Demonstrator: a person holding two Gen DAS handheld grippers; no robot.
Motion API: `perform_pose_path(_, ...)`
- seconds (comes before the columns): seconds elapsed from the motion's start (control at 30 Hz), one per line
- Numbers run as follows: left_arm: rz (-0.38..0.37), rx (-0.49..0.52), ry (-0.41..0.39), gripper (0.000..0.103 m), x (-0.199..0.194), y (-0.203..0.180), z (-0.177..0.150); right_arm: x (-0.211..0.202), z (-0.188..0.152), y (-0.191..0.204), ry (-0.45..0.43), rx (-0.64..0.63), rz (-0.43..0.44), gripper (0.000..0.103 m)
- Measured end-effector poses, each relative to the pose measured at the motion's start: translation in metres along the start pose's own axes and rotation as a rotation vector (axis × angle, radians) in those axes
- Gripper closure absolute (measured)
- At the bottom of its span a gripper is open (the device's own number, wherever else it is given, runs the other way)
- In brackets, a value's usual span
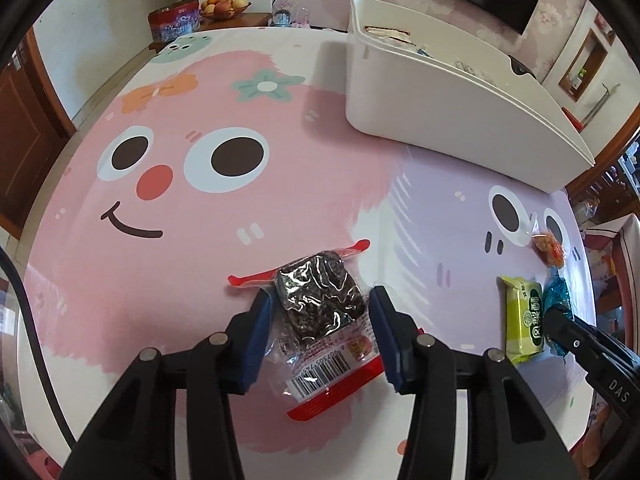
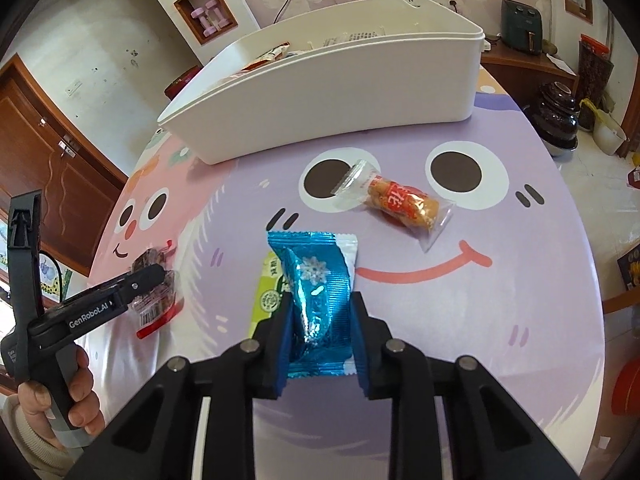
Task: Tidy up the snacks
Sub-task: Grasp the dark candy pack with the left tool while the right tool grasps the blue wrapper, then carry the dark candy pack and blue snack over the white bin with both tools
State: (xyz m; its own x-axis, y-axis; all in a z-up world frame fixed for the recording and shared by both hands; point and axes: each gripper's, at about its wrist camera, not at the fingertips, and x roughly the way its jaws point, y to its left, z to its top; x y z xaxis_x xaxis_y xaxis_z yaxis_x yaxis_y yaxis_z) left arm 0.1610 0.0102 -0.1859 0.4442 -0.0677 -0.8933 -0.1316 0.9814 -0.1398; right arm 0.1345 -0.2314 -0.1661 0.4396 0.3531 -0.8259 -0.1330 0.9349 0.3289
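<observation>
Both grippers clamp snacks: left gripper [image 1: 320,332] on a dark brown cake in clear red-edged wrapper [image 1: 320,304], right gripper [image 2: 320,344] on a shiny blue foil packet [image 2: 316,296], mid-tabletop.

Snack packets [image 2: 394,204] lie on the table [image 2: 520,280] before the bin [image 2: 320,92].

bin contents [image 2: 272,56] mostly hidden, green packet [image 2: 270,292] half-covered
</observation>
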Motion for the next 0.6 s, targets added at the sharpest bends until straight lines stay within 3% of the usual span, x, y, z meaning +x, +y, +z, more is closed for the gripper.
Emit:
perform_pose_path(0.33, -0.053, 0.035, -0.088, 0.056, -0.040, -0.010, 0.010, -0.030, 0.003, 0.019, -0.067, -0.041, 0.020, 0.077)
perform_pose_path(0.6, -0.134, 0.107, -0.198, 0.056, -0.100, -0.036, 0.049, -0.070, 0.040, 0.046, -0.185, -0.097, 0.038, 0.077)
